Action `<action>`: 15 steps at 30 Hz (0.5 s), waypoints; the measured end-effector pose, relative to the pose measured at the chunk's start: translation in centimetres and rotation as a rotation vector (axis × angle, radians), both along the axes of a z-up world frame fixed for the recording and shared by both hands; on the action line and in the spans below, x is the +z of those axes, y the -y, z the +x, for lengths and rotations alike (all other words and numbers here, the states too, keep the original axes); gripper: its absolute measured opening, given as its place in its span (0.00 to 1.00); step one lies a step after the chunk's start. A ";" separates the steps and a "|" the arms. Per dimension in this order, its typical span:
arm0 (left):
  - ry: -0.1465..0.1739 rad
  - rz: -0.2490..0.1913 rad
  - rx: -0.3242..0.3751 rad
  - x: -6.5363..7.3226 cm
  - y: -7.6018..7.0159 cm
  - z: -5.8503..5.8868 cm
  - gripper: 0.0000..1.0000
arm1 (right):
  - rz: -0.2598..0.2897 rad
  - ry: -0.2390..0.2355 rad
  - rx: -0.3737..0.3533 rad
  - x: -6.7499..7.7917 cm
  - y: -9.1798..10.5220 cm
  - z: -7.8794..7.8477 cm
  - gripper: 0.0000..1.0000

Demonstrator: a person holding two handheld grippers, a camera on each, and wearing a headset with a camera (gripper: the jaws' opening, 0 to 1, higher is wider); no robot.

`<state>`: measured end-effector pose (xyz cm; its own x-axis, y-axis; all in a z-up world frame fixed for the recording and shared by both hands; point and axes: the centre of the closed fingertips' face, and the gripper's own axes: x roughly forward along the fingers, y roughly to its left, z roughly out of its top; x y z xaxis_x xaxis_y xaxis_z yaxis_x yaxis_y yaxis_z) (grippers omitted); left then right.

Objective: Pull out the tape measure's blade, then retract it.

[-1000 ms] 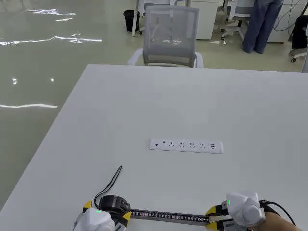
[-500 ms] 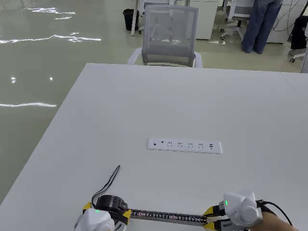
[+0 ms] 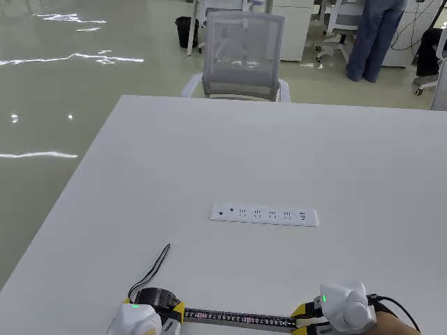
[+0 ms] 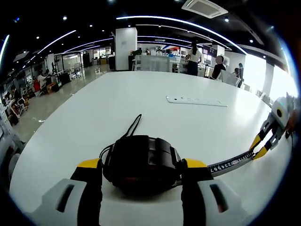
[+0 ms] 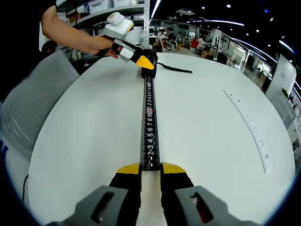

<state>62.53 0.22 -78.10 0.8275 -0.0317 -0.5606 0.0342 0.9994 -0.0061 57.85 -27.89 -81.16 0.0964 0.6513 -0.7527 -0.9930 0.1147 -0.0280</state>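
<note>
The black tape measure case sits on the white table, clamped between the yellow-tipped jaws of my left gripper. In the head view the case is at the bottom left, with a black wrist strap trailing away from it. The dark blade runs out flat to the right. My right gripper is shut on the blade's end, and it appears in the head view at the bottom right. The blade stretches straight back to the case.
A white power strip lies in the middle of the table, well beyond the blade. A grey mesh office chair stands at the far edge. A person stands by desks in the background.
The head camera has tilted, shifting the scene slightly. The blade looks a little shorter between the grippers; both keep their grip.
</note>
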 end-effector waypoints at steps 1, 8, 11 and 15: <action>-0.001 0.000 0.003 -0.1 0.1 0.1 0.66 | 0.000 0.000 -0.001 0.0 0.0 0.0 0.14; 0.009 -0.009 0.028 0.3 0.1 0.1 0.65 | 0.002 -0.001 -0.004 -0.1 0.0 0.0 0.14; 0.022 -0.008 0.032 0.5 0.0 0.2 0.65 | 0.003 -0.002 -0.006 0.0 0.0 0.0 0.14; 0.022 -0.009 0.034 0.6 0.0 0.2 0.65 | 0.003 -0.001 -0.008 0.1 0.0 0.0 0.14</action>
<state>62.76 0.18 -77.54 0.8404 -0.0078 -0.5419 0.0000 0.9999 -0.0143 57.84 -27.86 -81.10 0.1012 0.6529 -0.7506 -0.9920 0.1231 -0.0267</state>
